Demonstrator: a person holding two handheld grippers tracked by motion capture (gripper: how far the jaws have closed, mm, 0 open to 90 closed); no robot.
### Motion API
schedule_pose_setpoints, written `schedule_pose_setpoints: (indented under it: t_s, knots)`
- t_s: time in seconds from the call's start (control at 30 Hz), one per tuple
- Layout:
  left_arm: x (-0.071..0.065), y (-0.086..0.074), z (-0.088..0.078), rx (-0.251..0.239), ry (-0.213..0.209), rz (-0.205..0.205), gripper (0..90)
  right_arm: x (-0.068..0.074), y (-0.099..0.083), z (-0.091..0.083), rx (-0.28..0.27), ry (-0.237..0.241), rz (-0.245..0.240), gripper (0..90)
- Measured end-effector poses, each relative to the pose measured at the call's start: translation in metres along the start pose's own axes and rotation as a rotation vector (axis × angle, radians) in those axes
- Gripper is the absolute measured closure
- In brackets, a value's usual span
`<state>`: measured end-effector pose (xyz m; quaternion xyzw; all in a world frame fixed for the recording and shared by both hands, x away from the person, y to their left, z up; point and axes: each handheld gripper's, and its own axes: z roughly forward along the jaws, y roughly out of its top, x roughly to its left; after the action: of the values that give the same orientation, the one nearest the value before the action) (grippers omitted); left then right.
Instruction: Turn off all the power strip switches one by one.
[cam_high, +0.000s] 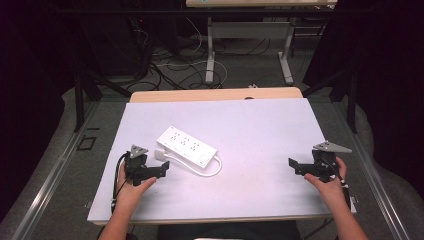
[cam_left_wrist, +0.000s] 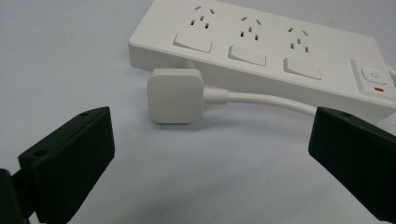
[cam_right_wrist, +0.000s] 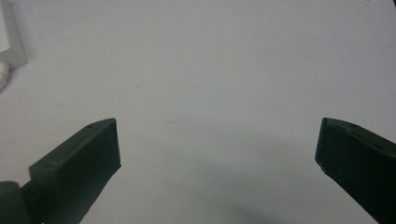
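Observation:
A white power strip (cam_high: 187, 145) with three sockets lies slantwise in the middle of the white table (cam_high: 260, 130). Its white cable (cam_high: 212, 171) loops back to a square white plug (cam_high: 159, 154) lying flat by the strip's near side. My left gripper (cam_high: 161, 169) is open, just short of that plug (cam_left_wrist: 175, 95), with the strip (cam_left_wrist: 261, 51) behind it and nothing between the jaws. My right gripper (cam_high: 294, 165) stands open over bare table near the right edge. Its own view catches a corner of the strip (cam_right_wrist: 11, 39) at the far left.
A wooden table edge (cam_high: 215, 94) runs along the back of the white surface. Beyond it are desk legs (cam_high: 210, 55) and tangled cables (cam_high: 165, 65) on the floor. Dark curtains close off both sides.

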<state>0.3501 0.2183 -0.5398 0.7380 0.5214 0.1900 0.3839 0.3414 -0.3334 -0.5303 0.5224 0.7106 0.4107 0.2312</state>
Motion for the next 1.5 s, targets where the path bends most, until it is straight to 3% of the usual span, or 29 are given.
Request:
schedule_pose_setpoints:
  t_s: [0.2, 0.47, 0.63, 0.73, 0.87, 1.03, 1.07, 1.13, 1.3, 1.5]
  knots:
    - [0.0, 0.001, 0.001, 0.027, -0.002, 0.025, 1.1, 0.007, -0.003, 0.004, 0.01, 0.018, -0.015, 0.0]
    - [-0.007, 0.005, -0.001, 0.024, -0.015, 0.037, 3.1, 0.01, -0.006, 0.004, 0.037, 0.021, -0.035, 0.0]
    - [-0.011, 0.008, -0.002, 0.015, -0.016, 0.055, 4.3, 0.01, -0.006, 0.002, 0.007, 0.018, -0.036, 0.0]
    - [-0.014, 0.011, -0.004, 0.04, -0.017, 0.071, 4.8, 0.01, -0.005, 0.0, 0.014, 0.031, -0.036, 0.0]
    - [-0.017, 0.016, -0.006, 0.036, -0.016, 0.091, 5.5, 0.011, -0.006, 0.001, 0.02, 0.029, -0.052, 0.0]
    - [-0.022, 0.022, -0.007, 0.033, -0.017, 0.102, 9.2, 0.012, -0.006, 0.001, 0.024, 0.03, -0.046, 0.0]
    - [-0.021, 0.024, -0.009, 0.057, -0.022, 0.108, 9.2, 0.012, -0.006, 0.001, 0.024, 0.03, -0.046, 0.0]
    - [-0.023, 0.026, -0.009, 0.045, -0.028, 0.088, 13.9, 0.011, -0.005, 0.0, 0.021, 0.027, -0.052, 0.0]
    - [-0.025, 0.031, -0.009, 0.048, -0.03, 0.086, 16.2, 0.011, -0.005, 0.001, 0.022, 0.028, -0.045, 0.0]
    - [-0.028, 0.039, -0.009, 0.064, -0.029, 0.123, 22.7, 0.012, -0.005, 0.003, 0.027, 0.033, -0.053, 0.0]
